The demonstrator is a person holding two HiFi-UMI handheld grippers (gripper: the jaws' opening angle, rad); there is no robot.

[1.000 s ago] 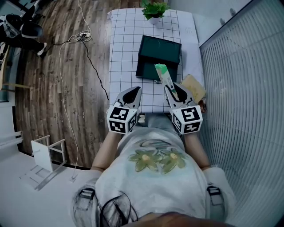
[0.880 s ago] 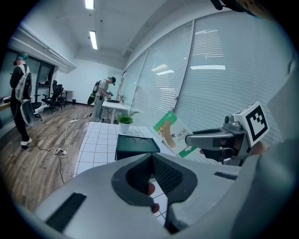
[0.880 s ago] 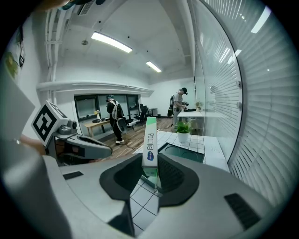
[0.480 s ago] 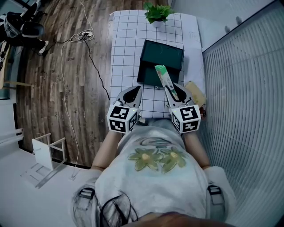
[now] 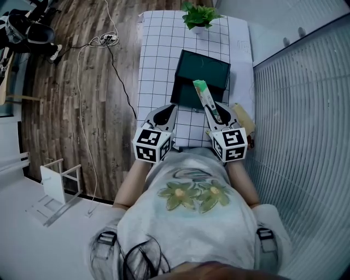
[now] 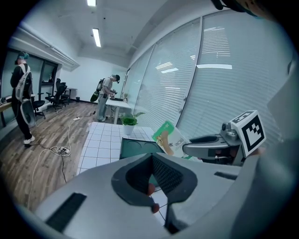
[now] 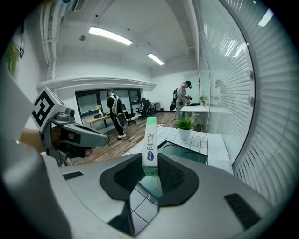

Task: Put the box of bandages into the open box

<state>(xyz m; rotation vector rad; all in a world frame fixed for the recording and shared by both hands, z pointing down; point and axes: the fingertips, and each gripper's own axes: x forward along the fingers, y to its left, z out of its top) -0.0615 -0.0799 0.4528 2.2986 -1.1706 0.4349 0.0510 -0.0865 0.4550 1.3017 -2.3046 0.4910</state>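
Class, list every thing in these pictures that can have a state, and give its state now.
box of bandages, gripped in the right claw, tilted, not yet in the open box.
open box, open, standing on the table.
right claw, closed on the box of bandages.
left claw, jaws together, holding nothing.
potted plant, upright at the table's far end.
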